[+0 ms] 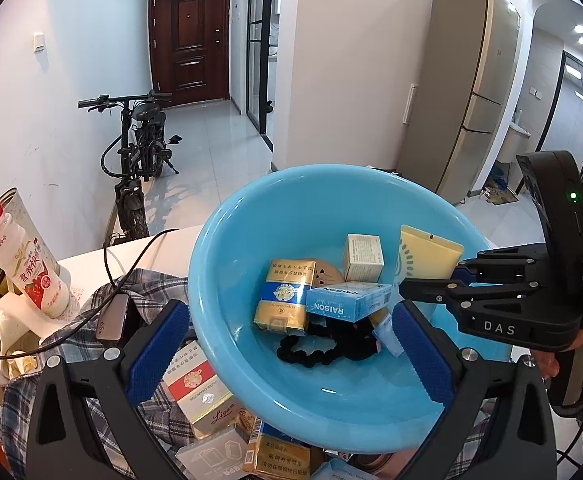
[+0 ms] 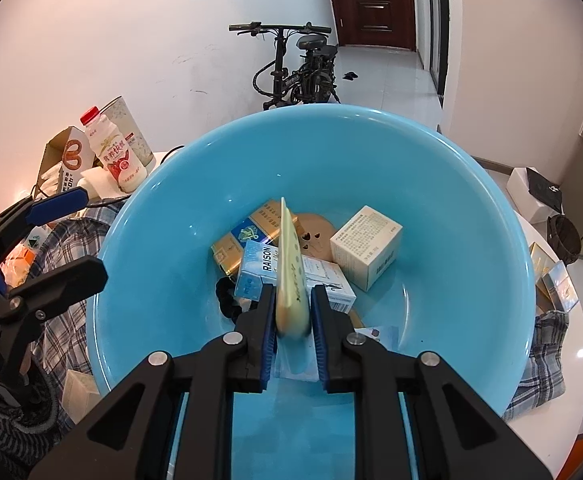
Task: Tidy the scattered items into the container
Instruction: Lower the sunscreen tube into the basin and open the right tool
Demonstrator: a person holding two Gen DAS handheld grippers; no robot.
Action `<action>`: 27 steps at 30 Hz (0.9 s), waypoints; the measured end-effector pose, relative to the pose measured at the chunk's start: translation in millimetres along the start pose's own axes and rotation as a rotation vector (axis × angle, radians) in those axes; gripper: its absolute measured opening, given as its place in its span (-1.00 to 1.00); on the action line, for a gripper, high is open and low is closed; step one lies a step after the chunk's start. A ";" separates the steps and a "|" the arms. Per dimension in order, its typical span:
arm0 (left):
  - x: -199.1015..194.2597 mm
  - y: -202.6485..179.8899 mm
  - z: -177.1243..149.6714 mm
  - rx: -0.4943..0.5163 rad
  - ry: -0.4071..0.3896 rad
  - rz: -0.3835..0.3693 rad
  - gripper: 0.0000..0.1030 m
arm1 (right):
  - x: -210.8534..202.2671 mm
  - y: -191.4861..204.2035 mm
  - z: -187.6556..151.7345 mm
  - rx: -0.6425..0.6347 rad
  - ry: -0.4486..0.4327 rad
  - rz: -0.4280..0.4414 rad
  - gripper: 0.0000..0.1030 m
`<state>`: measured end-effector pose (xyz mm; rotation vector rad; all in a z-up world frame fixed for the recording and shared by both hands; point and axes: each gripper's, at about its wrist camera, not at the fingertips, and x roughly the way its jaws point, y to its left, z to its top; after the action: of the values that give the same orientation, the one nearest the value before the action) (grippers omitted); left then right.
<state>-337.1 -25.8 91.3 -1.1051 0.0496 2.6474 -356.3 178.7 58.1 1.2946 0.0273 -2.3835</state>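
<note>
Red-capped, the milk bottle [image 2: 117,152] stands at the far left of the table [image 1: 91,260], beside a pretzel carton [image 2: 69,160] and a tall tin [image 2: 129,130]. Nearer, a plaid shirt [image 2: 61,248] lies under the left side of the blue basin [image 2: 171,208]. The left claw [image 1: 291,344] is spread wide, empty, its blue pads straddling the basin's near rim; below that rim a red-and-white pack [image 1: 195,392] and a gold pack [image 1: 275,452] lie on the shirt, outside the basin. In the basin sit a gold-and-blue pack [image 2: 247,232], a Raison pack [image 2: 259,268], a black scrunchie [image 2: 227,300], a tan disc [image 2: 311,232] and, to the right, a white box [image 2: 365,246]. The right claw [image 2: 293,340] is over the basin, pinching a pale yellow sachet [image 2: 291,276] on edge. At the far right, more boxes [image 2: 557,276] rest on the table.
</note>
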 end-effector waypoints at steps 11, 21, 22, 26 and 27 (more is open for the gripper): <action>-17.1 4.0 -2.3 -0.023 -0.024 -0.009 0.99 | -11.8 2.9 2.2 -0.004 -0.034 -0.052 -0.64; -26.7 1.5 -7.3 -0.017 -0.027 -0.006 0.99 | -30.6 8.8 -6.1 0.003 -0.063 -0.034 -0.16; -27.5 0.7 -7.9 -0.017 -0.027 -0.006 0.99 | -32.7 10.0 -7.0 -0.001 -0.065 -0.035 -0.15; -32.7 -3.1 -11.2 -0.012 -0.029 -0.005 0.99 | -41.9 12.6 -11.2 -0.002 -0.077 -0.041 -0.04; -34.2 -4.1 -12.1 -0.010 -0.030 -0.006 0.99 | -44.0 12.7 -12.4 0.002 -0.078 -0.040 -0.01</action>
<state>-304.6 -31.5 107.1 -1.0673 0.0273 2.6612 -320.8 185.5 88.8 1.2112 0.0278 -2.4665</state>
